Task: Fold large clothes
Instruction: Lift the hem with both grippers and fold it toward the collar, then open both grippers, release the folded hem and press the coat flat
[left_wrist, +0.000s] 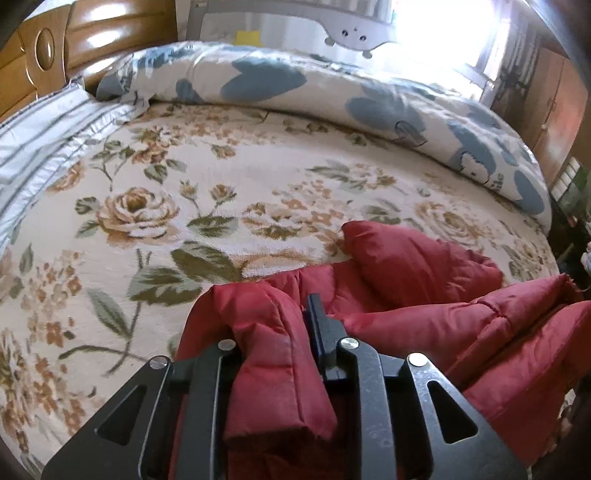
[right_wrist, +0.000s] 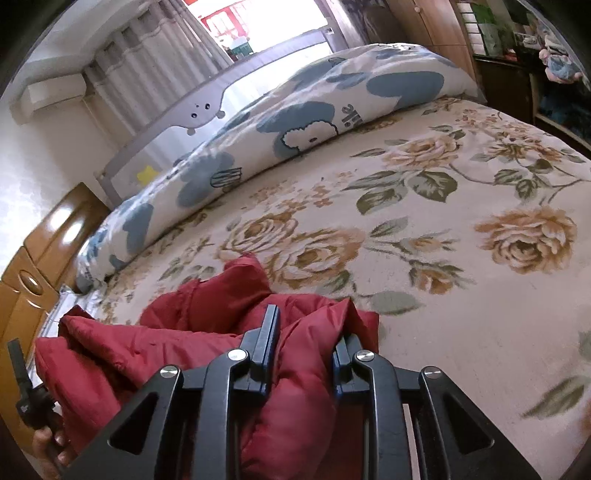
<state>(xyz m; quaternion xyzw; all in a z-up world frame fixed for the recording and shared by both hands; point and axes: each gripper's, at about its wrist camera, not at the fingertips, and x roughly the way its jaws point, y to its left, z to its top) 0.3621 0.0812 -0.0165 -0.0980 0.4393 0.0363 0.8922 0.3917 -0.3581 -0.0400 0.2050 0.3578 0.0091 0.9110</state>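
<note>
You're clamping the red jacket in the left gripper | right gripper pinching it too — bunched over the bed.

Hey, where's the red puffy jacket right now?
The red jacket is bunched on the floral bedspread at the near edge, gripped by the left gripper and right gripper.

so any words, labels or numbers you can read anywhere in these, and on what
Nothing reads clearly.
Dark lettering on the blue-and-white quilt, beside its cartoon sheep: upside down and too blurred to read.
Faint marks on the left gripper linkage: too small to read.
Red puffy jacket, floral blanket: no text visible.
</note>
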